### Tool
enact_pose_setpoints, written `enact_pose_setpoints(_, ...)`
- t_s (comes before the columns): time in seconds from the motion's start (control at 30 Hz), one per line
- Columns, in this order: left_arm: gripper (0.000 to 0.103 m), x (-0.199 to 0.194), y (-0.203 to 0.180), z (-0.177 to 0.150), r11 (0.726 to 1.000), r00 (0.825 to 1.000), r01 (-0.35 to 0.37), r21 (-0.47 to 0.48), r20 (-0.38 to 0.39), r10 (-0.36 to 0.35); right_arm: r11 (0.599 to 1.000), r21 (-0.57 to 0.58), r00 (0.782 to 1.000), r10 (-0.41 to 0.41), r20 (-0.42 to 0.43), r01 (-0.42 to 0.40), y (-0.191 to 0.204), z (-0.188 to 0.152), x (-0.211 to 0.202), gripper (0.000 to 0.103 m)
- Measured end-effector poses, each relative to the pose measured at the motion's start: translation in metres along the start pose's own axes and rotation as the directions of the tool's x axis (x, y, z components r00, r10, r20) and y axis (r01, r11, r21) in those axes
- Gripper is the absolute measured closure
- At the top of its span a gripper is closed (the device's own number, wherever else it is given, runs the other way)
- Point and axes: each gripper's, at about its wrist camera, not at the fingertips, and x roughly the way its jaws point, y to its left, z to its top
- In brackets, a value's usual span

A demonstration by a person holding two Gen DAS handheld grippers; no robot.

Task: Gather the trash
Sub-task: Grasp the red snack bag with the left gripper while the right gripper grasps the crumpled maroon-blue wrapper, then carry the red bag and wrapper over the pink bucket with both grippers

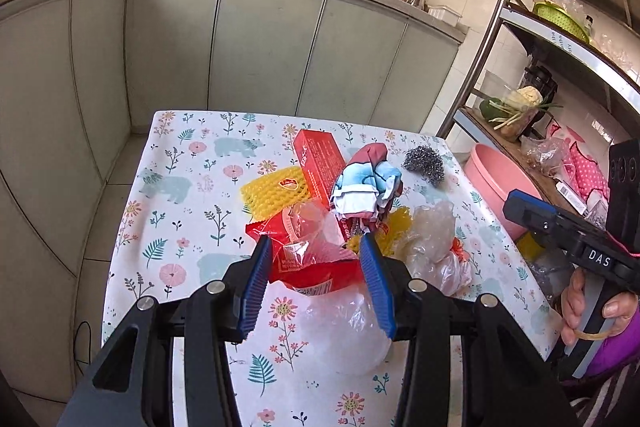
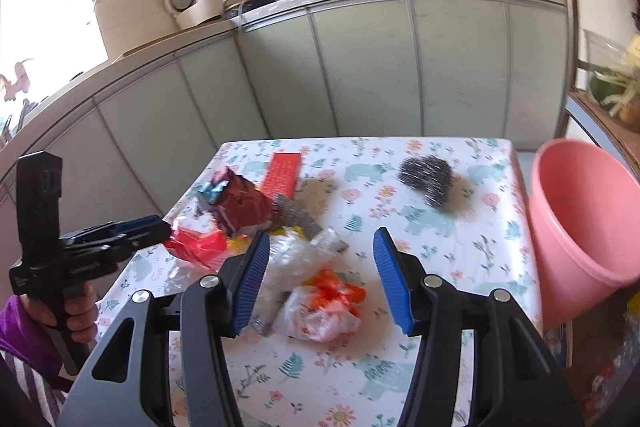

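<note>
Trash lies piled on the floral tablecloth (image 1: 180, 187): a red box (image 1: 320, 159), yellow foam netting (image 1: 272, 195), a crumpled colourful wrapper (image 1: 368, 187), a clear bag (image 1: 434, 231) and a red plastic wrapper (image 1: 308, 259). My left gripper (image 1: 316, 243) is open low over the pile, the red wrapper between its blue fingers (image 1: 256, 283) with no pad pressing on it. My right gripper (image 2: 322, 237) is open above a white and orange plastic bag (image 2: 324, 307) and clear film (image 2: 296, 251). The right wrist view shows the left gripper (image 2: 166, 227) at the red wrapper (image 2: 196, 247).
A steel wool ball (image 2: 428, 179) lies apart at the table's far right. A pink basin (image 2: 580, 219) stands beside the table's right edge, below a metal shelf rack (image 1: 560, 39). Grey cabinets (image 1: 260, 47) with two woks on the counter run behind.
</note>
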Motion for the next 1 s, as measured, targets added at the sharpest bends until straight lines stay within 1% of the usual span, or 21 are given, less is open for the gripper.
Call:
enact_pose_setpoints(0.2,0.059,0.011,0.009,-0.008,0.999,1.0,-0.011,-0.031,-0.029,0.01,0.991,-0.102,0.996,0.088,-0.014,-0.089,0.039,0.018,0.023,0.048)
enact_pose_setpoints(0.37,0.058,0.02,0.016,-0.015,0.998,0.998,-0.027,-0.053,-0.056,0.024,0.981,-0.146,0.991,0.12,-0.058,-0.127,0.061,0.029,0.049,0.048)
enact_pose_setpoints(0.47,0.058,0.025,0.021,-0.019,0.997,0.997,-0.032,-0.069,-0.073,0.027,0.975,-0.177,0.99,0.122,-0.07,-0.133,0.073,0.034,0.062,0.048)
enact_pose_setpoints(0.57,0.058,0.029,0.027,-0.022,0.996,0.996,-0.034,-0.085,-0.085,0.027,0.971,-0.204,0.991,0.107,-0.086,-0.122,0.082,0.036,0.076,0.048)
enact_pose_setpoints(0.7,0.059,0.032,0.032,-0.025,0.994,0.994,-0.046,-0.097,-0.099,0.037,0.967,-0.236,0.993,0.071,-0.091,-0.091,0.087,0.033,0.088,0.048)
enact_pose_setpoints(0.77,0.059,0.032,0.034,-0.027,0.994,0.994,-0.042,-0.103,-0.103,0.032,0.967,-0.237,0.991,0.07,-0.115,-0.096,0.087,0.031,0.091,0.049)
enact_pose_setpoints(0.8,0.059,0.032,0.035,-0.028,0.994,0.994,-0.041,-0.104,-0.104,0.03,0.968,-0.234,0.99,0.068,-0.12,-0.095,0.086,0.03,0.091,0.053)
enact_pose_setpoints(0.83,0.06,0.032,0.035,-0.028,0.994,0.994,-0.04,-0.104,-0.106,0.029,0.967,-0.235,0.99,0.065,-0.123,-0.092,0.085,0.028,0.091,0.062)
enact_pose_setpoints(0.87,0.061,0.033,0.036,-0.028,0.994,0.994,-0.042,-0.104,-0.107,0.031,0.967,-0.24,0.991,0.056,-0.124,-0.085,0.084,0.027,0.091,0.063)
enact_pose_setpoints(0.9,0.063,0.034,0.036,-0.028,0.994,0.994,-0.041,-0.103,-0.11,0.03,0.968,-0.24,0.991,0.052,-0.12,-0.08,0.082,0.025,0.09,0.066)
enact_pose_setpoints(0.97,0.072,0.034,0.036,-0.027,0.994,0.994,-0.034,-0.105,-0.108,0.023,0.97,-0.231,0.992,0.054,-0.117,-0.08,0.079,0.024,0.086,0.067)
enact_pose_setpoints(1.0,0.082,0.034,0.035,-0.027,0.994,0.994,-0.031,-0.102,-0.106,0.02,0.971,-0.225,0.992,0.057,-0.112,-0.081,0.078,0.023,0.084,0.068)
